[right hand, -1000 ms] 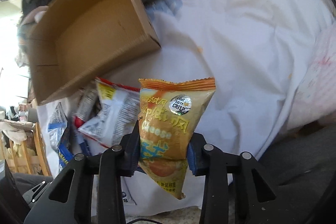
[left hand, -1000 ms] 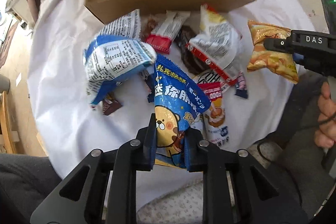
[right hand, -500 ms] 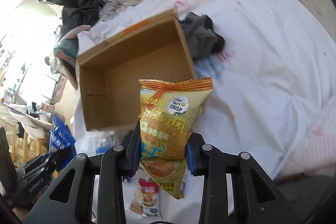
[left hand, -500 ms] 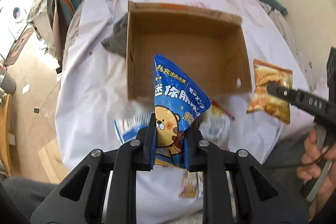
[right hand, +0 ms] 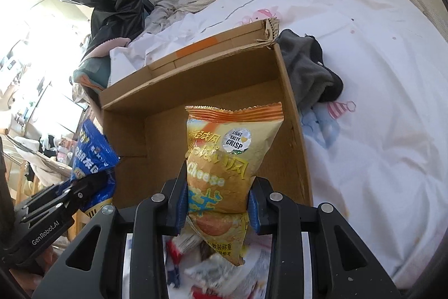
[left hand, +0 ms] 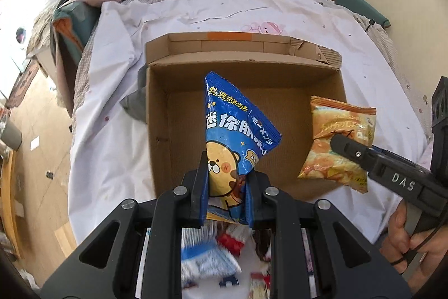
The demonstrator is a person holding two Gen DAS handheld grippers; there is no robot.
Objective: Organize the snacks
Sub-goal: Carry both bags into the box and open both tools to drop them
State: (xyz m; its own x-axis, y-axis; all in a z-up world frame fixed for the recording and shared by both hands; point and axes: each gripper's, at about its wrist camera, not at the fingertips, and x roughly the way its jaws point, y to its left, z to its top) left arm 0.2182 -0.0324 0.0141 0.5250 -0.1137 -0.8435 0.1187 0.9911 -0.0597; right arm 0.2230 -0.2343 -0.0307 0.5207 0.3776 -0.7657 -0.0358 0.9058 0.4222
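Both claws are loaded: left claw [left hand: 226,187] pinches the blue bear packet [left hand: 235,131], right claw [right hand: 217,201] clamps the cheese crisps [right hand: 226,156], each hanging over the cardboard box [left hand: 280,108] on the bed. Box looks bare; loose snacks [left hand: 212,259] remain below.

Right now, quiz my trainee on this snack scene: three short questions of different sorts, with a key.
1. True or false: the cardboard box already holds snacks.
2. Which gripper grips the blue bear packet? A) left B) right
3. Fill in: the right gripper holds an orange ____ crisp packet.

Key: 1 false, its visible floor is bare. 2 A, the left gripper. 3 cheese.
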